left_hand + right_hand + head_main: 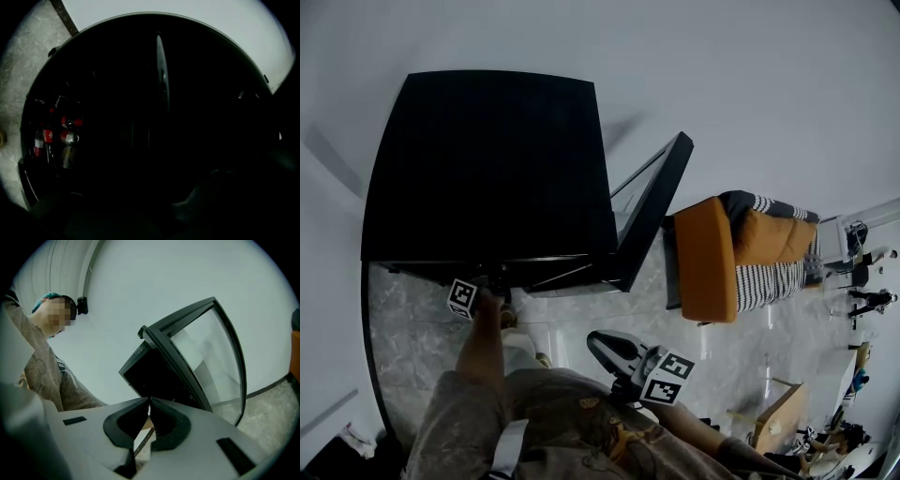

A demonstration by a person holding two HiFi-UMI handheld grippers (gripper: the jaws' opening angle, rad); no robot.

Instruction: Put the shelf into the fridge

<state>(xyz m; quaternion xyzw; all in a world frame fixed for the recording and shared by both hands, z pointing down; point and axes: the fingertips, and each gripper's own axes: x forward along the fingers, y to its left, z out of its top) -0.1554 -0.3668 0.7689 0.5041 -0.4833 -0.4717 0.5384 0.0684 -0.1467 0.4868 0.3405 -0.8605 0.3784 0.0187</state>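
The black fridge [487,169] stands against the wall with its glass door [652,211] swung open to the right. My left gripper [483,289] reaches level into the fridge's front; its jaws are lost in the dark. In the left gripper view the inside is almost black. Red-capped bottles and cans [65,136] show at the left, and a thin pale edge [161,70] runs down the middle. I cannot tell whether that is the shelf. My right gripper [149,405] hangs back from the door [211,352], tips together, holding nothing.
An orange sofa [712,258] with striped cushions stands right of the open door. A cardboard box [783,417] and small clutter lie at the lower right. The floor is pale marble tile [412,319]. The person's sleeve [51,366] fills the right gripper view's left.
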